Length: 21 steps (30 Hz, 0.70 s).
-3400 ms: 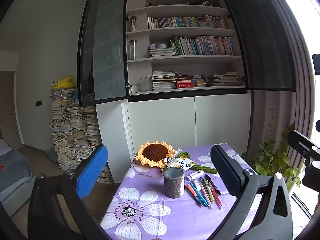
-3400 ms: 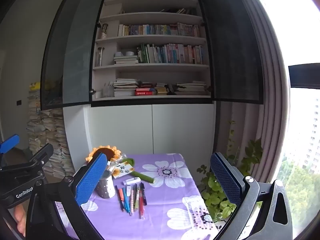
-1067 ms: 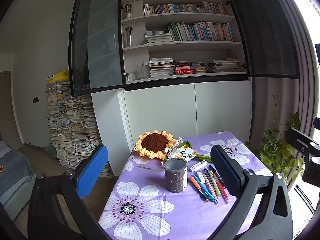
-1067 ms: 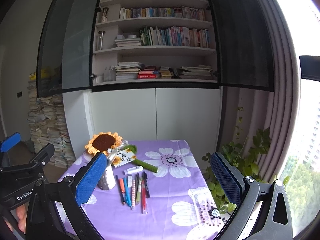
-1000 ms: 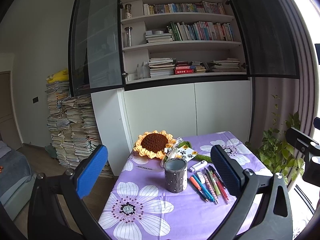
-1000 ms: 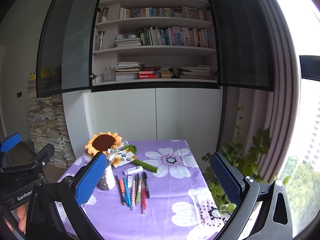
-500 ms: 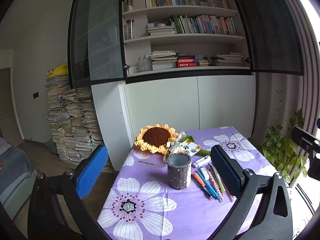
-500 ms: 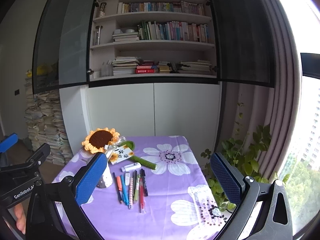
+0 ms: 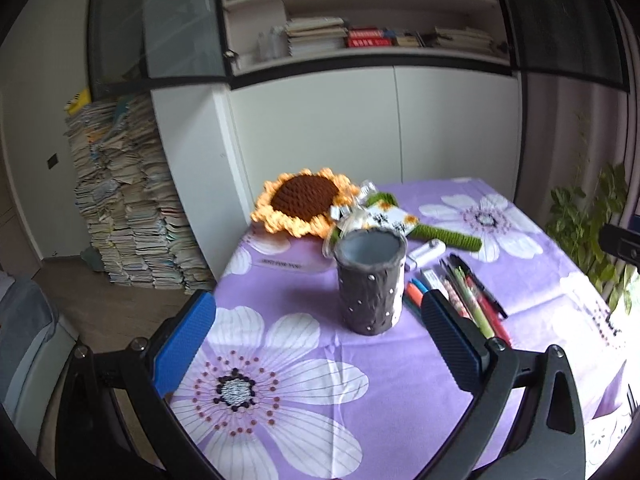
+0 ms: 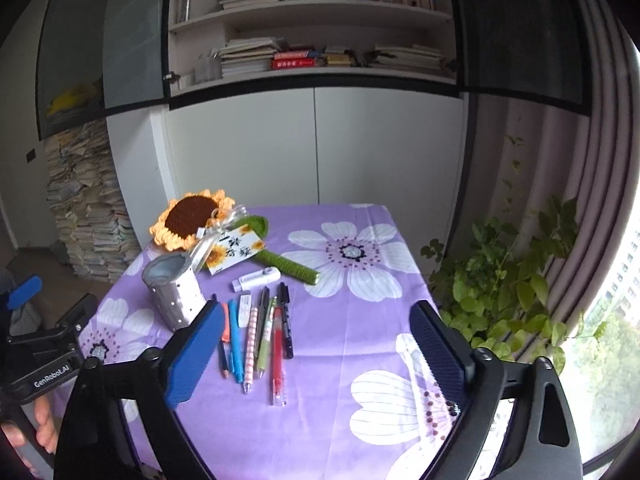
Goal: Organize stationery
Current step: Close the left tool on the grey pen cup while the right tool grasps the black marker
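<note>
The surface (image 10: 360,360) carries a purple cloth printed with white flowers. A dark grey pen holder (image 9: 370,280) with small studs stands upright near the left part of the cloth; its interior appears empty.

Just to the right of the pen holder, a row of pens (image 10: 260,332) lies flat, roughly parallel, pointing toward the near edge. The row includes an orange pen (image 10: 225,322), a blue pen (image 10: 235,340), a pink patterned pen (image 10: 251,348), a green pen (image 10: 265,336), a red pen (image 10: 278,356) and a black marker (image 10: 286,320). A small white eraser (image 10: 244,310) lies among them. A white correction tape (image 10: 256,279) lies beyond the far end of the row.

A crocheted sunflower (image 9: 306,206) with a green stem (image 10: 288,266) and a printed tag (image 10: 235,254) rests at the back left of the surface, behind the pen holder.

The left gripper (image 9: 320,344) hovers above the cloth in front of the pen holder. Its fingers (image 9: 186,336) stand apart with nothing between them.

The right gripper (image 10: 316,356) hovers above the near end of the pen row. Its fingers (image 10: 196,356) are closing but stand wide apart and touch nothing; the pens lie on the cloth beneath them.

A hand (image 10: 40,428) grips the left gripper's handle at the lower left of the right wrist view. A bookshelf (image 10: 320,20) and a leafy plant (image 10: 512,280) stand beyond the surface.
</note>
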{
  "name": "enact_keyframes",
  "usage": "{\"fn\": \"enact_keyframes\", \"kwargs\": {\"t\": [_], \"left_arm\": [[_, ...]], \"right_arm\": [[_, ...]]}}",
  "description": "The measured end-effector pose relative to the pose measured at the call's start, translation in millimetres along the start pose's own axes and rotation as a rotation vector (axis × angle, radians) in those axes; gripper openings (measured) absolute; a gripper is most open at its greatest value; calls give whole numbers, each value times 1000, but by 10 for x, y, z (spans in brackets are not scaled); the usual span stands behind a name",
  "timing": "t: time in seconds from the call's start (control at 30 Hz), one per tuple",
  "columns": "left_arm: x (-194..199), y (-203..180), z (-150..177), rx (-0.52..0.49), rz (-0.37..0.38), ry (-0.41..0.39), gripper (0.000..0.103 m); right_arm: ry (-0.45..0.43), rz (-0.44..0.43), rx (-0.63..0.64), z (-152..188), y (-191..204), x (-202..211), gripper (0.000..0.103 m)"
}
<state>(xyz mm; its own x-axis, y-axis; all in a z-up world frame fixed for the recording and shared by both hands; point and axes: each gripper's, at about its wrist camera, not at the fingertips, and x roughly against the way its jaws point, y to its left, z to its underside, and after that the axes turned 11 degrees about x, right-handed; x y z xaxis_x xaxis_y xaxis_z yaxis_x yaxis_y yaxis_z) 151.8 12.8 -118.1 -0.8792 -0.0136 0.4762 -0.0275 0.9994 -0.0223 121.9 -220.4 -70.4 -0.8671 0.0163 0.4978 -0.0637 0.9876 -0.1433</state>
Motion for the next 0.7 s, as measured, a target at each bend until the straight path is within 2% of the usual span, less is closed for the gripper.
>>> {"fn": "enact_keyframes", "kwargs": {"t": [0.1,0.27,0.3,0.47,0.63,0.7], "left_arm": [[-293,-39,15,-10,22,41,102],[-686,-56,15,2,55,96,102],[-769,-63,15,2,57,107,102],[-1042,-96,-14,18,71,146,102],[-1158,-101,-79,36,80,115,102],[-1192,-91,-86,33,85,112,102]], "right_arm": [[62,-36,7,14,6,-282,71],[157,-100,50,-6,11,-781,39],[175,-116,56,-11,8,-888,37],[287,-181,42,-59,-39,-1432,34],[350,-198,100,-174,58,-1838,34],[383,-222,108,-203,102,-2008,29]]}}
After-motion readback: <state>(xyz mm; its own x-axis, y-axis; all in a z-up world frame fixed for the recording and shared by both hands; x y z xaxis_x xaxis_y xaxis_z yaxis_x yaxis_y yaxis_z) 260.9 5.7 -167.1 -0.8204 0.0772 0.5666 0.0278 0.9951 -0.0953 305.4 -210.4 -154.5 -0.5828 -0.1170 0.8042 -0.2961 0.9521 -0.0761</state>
